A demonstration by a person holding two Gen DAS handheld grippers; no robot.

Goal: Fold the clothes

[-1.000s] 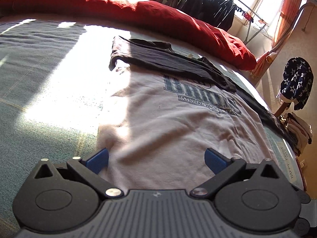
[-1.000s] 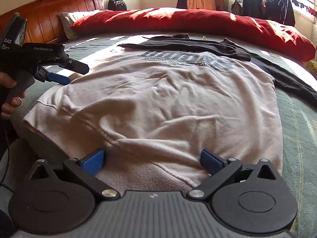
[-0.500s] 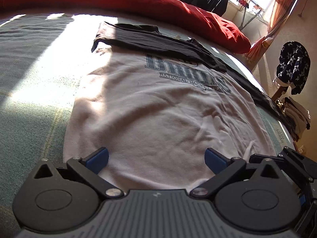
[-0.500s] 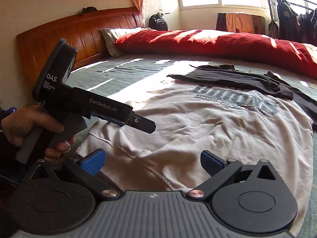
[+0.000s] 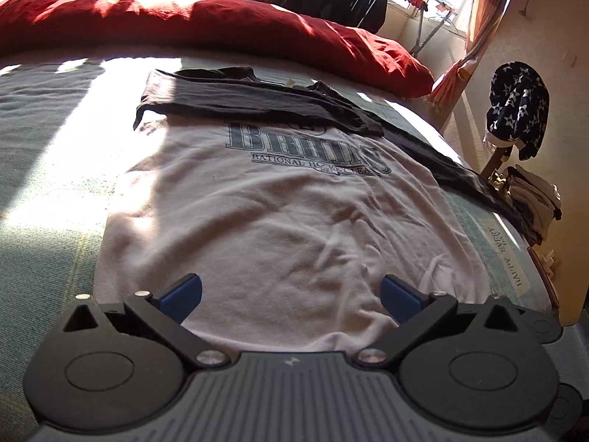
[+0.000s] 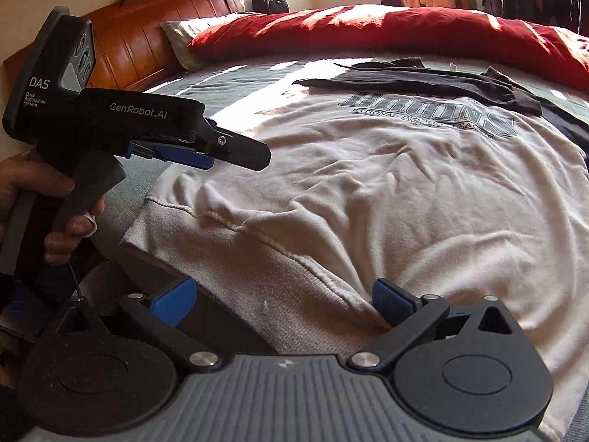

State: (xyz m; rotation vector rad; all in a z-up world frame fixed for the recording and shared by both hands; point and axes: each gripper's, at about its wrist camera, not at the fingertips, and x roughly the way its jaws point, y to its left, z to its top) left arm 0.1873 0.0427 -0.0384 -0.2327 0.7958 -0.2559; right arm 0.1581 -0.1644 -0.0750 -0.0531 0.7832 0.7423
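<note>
Left wrist | sweatshirt [image 5: 287, 221] flat, hem nearest, lengthwise toward duvet [image 5: 221, 25] | both tongs wide

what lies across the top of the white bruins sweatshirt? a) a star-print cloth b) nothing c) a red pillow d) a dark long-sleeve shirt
d: a dark long-sleeve shirt lies across the top edge of the white Bruins sweatshirt, just above the printed lettering.

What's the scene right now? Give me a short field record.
surface: bed
target: white sweatshirt, spread flat, print up
other garment: dark shirt, lying across the sweatshirt's far end
left claw: open, over the near hem, holding nothing
right claw: open, at the ribbed hem, holding nothing
background: red duvet
</note>
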